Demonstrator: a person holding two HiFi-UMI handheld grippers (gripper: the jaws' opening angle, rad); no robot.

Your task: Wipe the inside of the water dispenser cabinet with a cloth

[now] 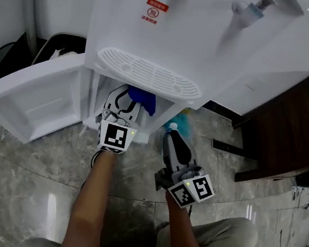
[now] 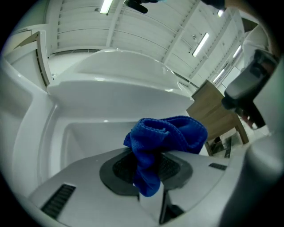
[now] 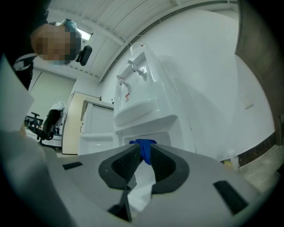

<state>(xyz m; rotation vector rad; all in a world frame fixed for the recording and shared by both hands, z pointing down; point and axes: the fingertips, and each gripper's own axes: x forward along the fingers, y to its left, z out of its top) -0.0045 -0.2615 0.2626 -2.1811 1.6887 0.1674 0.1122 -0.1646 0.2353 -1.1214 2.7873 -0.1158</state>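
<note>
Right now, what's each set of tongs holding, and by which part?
Left tongs pinch the blue cloth by one hanging fold; the rest bunches beyond the tips. Right tongs hold nothing, with only a narrow gap between their jaws.

Fingers [image 3: 165,167] barely apart — blue cloth [image 3: 144,148] (seemingly distant) beyond them.

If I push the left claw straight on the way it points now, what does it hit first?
The blue cloth pinched in the left claw leads, and it would likely meet the cabinet's white back wall first. Nothing else shows in that line, though depth is hard to judge.
</note>
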